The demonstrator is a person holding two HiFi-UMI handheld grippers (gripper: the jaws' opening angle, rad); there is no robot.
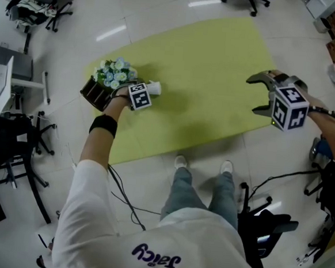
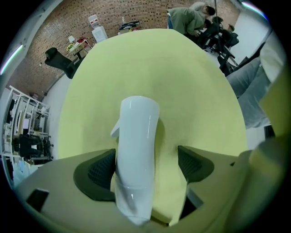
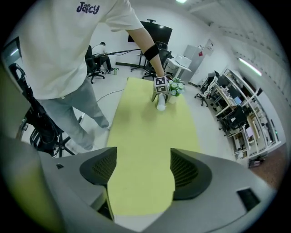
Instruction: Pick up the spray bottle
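Observation:
The white spray bottle [image 2: 136, 154] lies on a yellow-green mat [image 1: 206, 76], with its nozzle end [image 1: 154, 88] sticking out past my left gripper. My left gripper [image 1: 141, 95] points straight down over it. In the left gripper view the bottle sits between the jaws of that gripper [image 2: 145, 157]. It lies against the left pad [image 2: 101, 169], and a gap shows before the right pad [image 2: 192, 164]. My right gripper [image 1: 252, 95] hangs open over the mat's right edge, far from the bottle. Only mat shows between the jaws of the right gripper [image 3: 143, 159], whose view has the bottle [image 3: 161, 106] far off.
A dark basket of pale flowers [image 1: 105, 79] stands at the mat's left edge, just left of my left gripper. The person's feet [image 1: 202, 164] are at the mat's near edge. A desk and chairs [image 1: 14, 107] are at the left, and black stands and cables [image 1: 270, 219] at the right.

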